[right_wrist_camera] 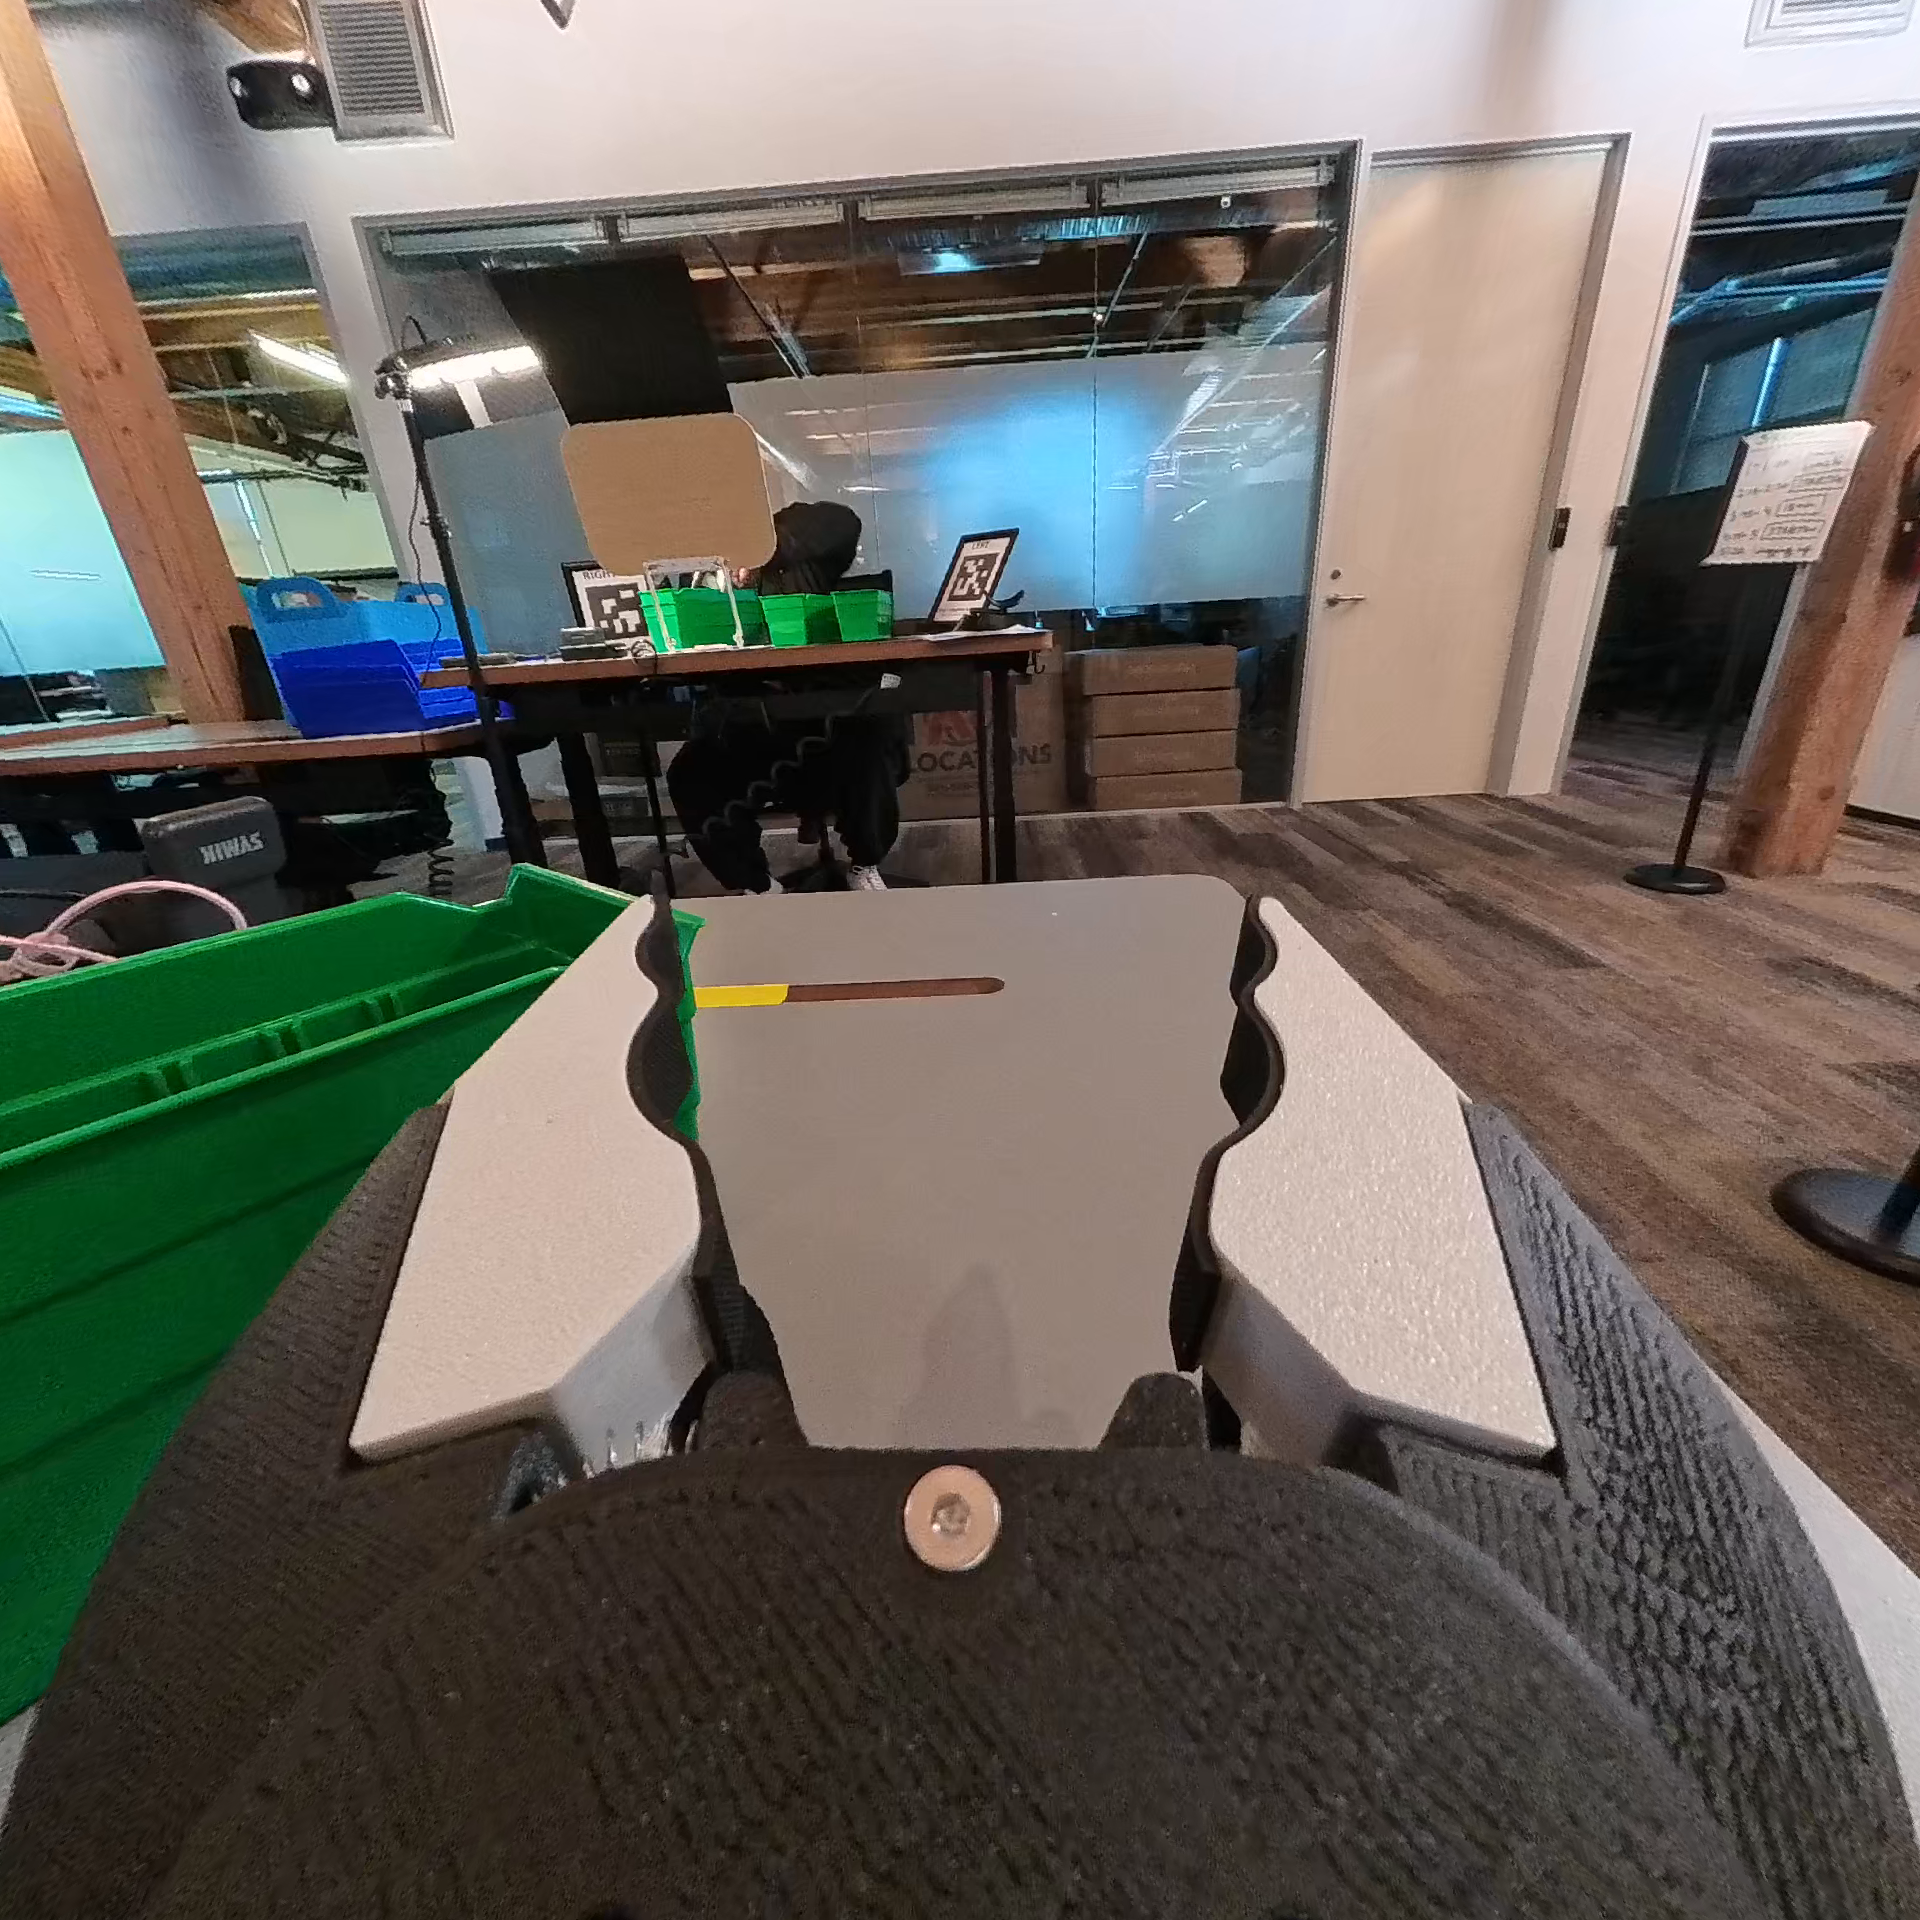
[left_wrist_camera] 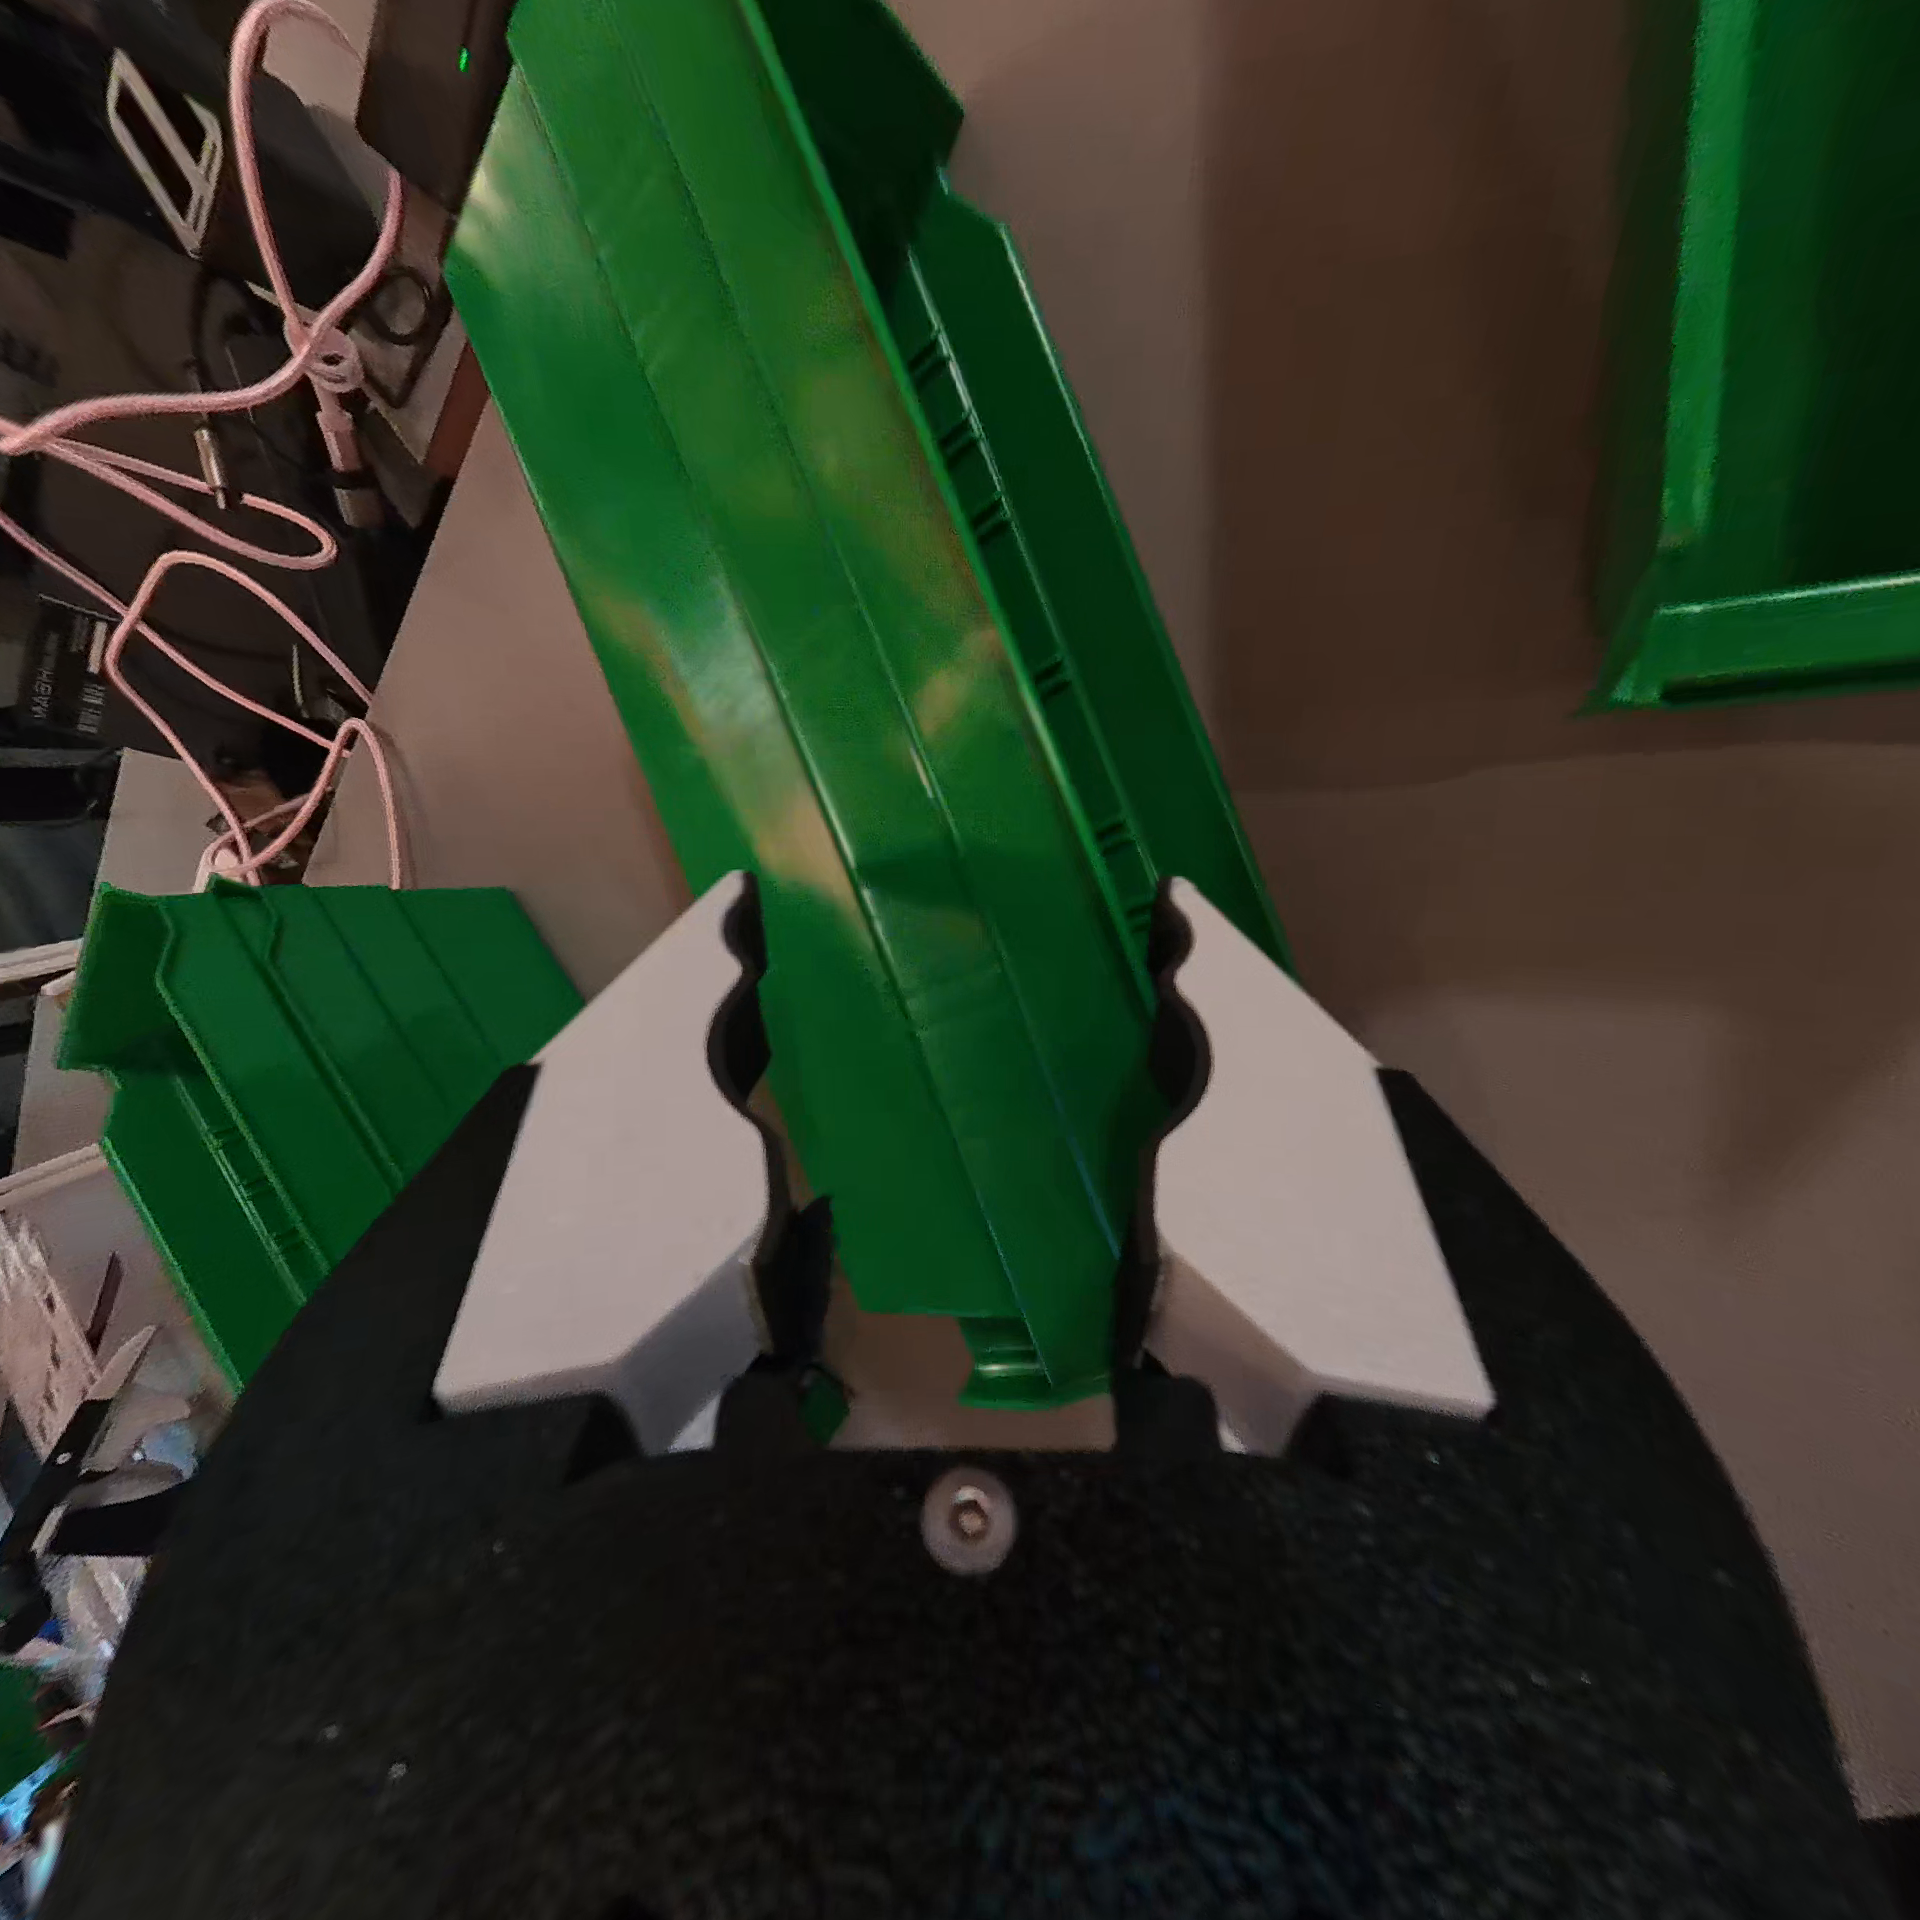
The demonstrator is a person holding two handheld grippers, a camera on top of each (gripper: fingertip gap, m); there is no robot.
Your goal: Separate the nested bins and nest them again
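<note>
In the left wrist view my left gripper [left_wrist_camera: 956, 914] is shut on the side wall of a long green bin [left_wrist_camera: 748, 499], held tilted above the beige table [left_wrist_camera: 1455, 935]. A second green bin [left_wrist_camera: 312, 1060] lies at the lower left, and part of a third green bin [left_wrist_camera: 1787, 416] shows at the upper right. In the right wrist view my right gripper [right_wrist_camera: 961, 914] is open and empty over a grey tabletop [right_wrist_camera: 966, 1143]. A green bin [right_wrist_camera: 208, 1143] sits just left of its left finger [right_wrist_camera: 540, 1174]; I cannot tell if they touch.
Pink cables [left_wrist_camera: 260, 416] and dark gear crowd the table's left edge. A yellow tape strip [right_wrist_camera: 740, 995] marks a slot in the grey tabletop. Beyond it, a person sits at a desk [right_wrist_camera: 748, 665] with small green bins; stanchion bases [right_wrist_camera: 1849, 1216] stand on the floor at right.
</note>
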